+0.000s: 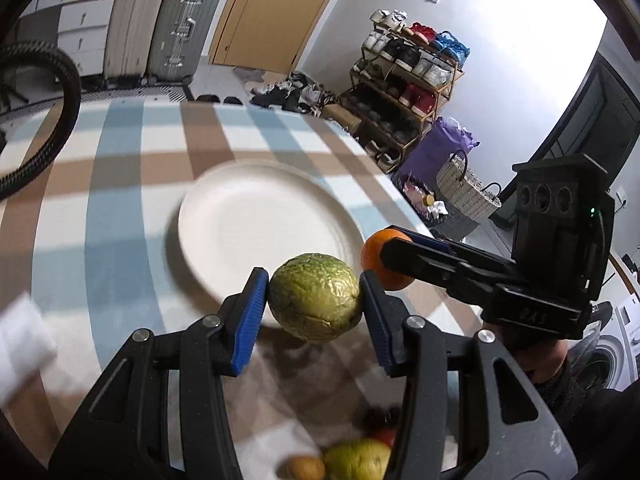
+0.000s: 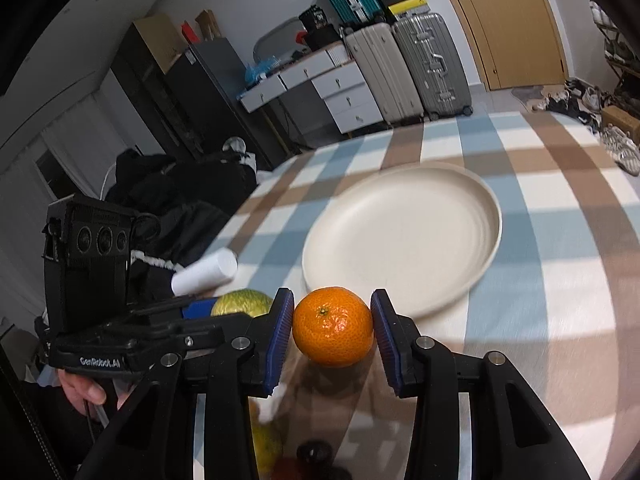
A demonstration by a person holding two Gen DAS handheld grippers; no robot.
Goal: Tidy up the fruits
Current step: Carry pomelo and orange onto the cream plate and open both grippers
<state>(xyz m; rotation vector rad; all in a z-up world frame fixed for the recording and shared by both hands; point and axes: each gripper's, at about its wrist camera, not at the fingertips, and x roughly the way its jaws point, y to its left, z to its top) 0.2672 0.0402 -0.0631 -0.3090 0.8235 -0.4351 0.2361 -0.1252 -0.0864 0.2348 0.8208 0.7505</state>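
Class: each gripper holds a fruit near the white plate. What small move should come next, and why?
Probably carry both fruits forward over the plate before lowering. The left gripper clamps the green fruit, the right gripper the orange; both hang above the tablecloth at the plate's near rim, and the plate is bare.

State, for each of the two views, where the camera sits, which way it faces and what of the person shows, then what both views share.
Left wrist: on the left gripper, looking forward and down over the green fruit it grips to the plate; the right gripper and its hand show.
Right wrist: on the right gripper, facing the plate over the orange it grips; the left gripper and its hand show.
Shared: plate, both fruits, checked cloth, suitcases, door.
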